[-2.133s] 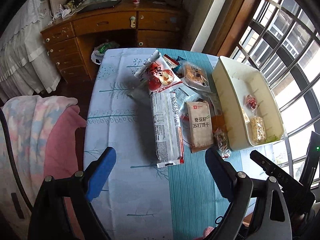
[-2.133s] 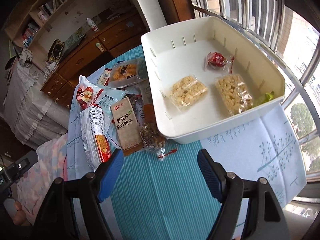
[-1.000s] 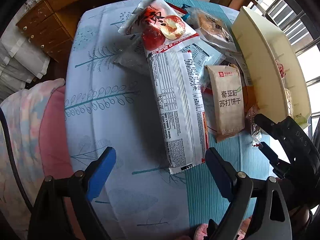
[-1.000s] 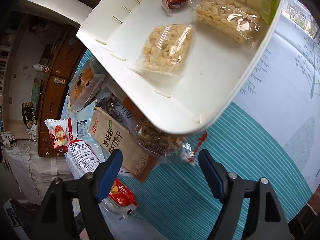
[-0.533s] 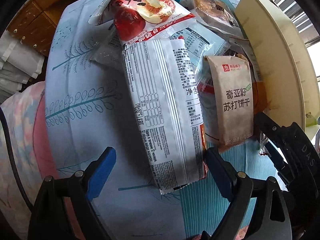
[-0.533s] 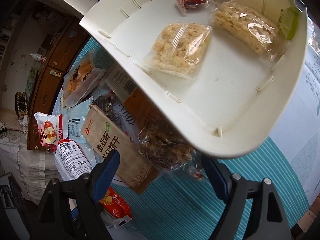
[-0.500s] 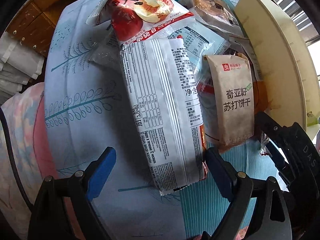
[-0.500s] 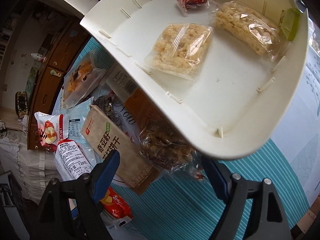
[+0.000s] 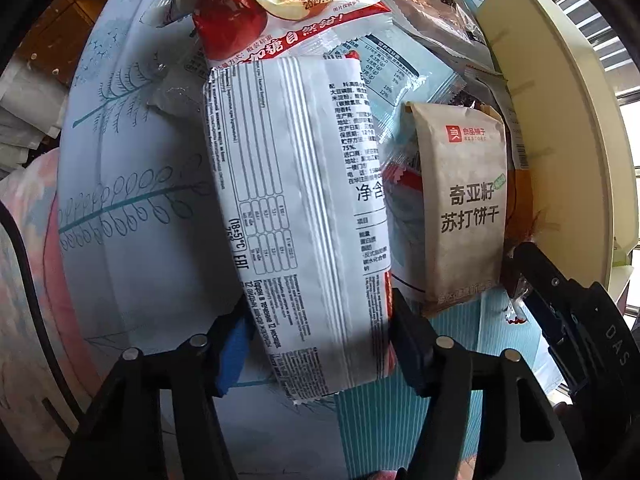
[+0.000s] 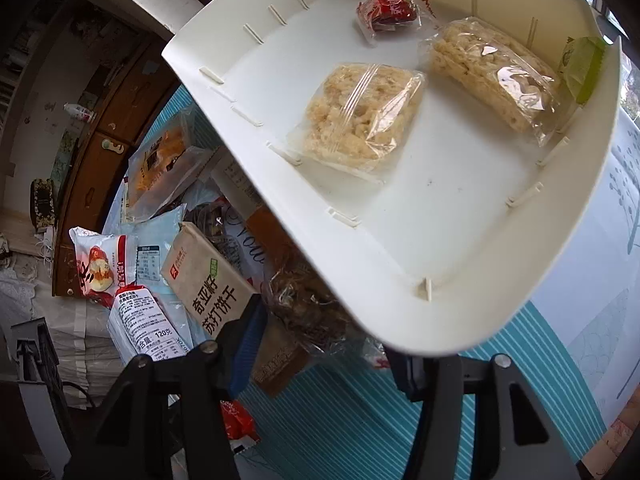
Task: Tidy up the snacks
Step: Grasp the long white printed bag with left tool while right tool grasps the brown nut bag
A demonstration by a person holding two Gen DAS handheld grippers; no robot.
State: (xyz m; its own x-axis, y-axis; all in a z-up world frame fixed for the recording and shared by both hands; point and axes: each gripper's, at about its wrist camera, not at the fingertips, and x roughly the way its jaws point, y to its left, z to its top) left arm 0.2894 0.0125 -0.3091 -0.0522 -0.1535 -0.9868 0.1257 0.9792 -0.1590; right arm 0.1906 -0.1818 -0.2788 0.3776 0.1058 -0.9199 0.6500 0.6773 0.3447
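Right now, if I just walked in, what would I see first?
First, the long white snack packet lying on the table, with the left gripper closing around its near end. Next, the big white bin by the window holding two clear bags of puffed rice bars, while the right gripper closes around a brown crinkly packet beside it.

1. My left gripper (image 9: 318, 328) is black with blue pads.
2. At its twelve o'clock, the long cracker packet (image 9: 296, 200) is white with grey stripes and black print.
3. At two o'clock, the kraft biscuit bag (image 9: 460, 204) is tan with a red logo and dark lettering.
4. The tablecloth (image 9: 132, 208) is pale blue with teal leaf drawings; a teal striped band runs at five o'clock.
5. The bin (image 10: 460, 208) is cream-white.
6. Inside it, a small red-wrapped sweet (image 10: 386, 10) sits at twelve o'clock of my right gripper (image 10: 324, 344).
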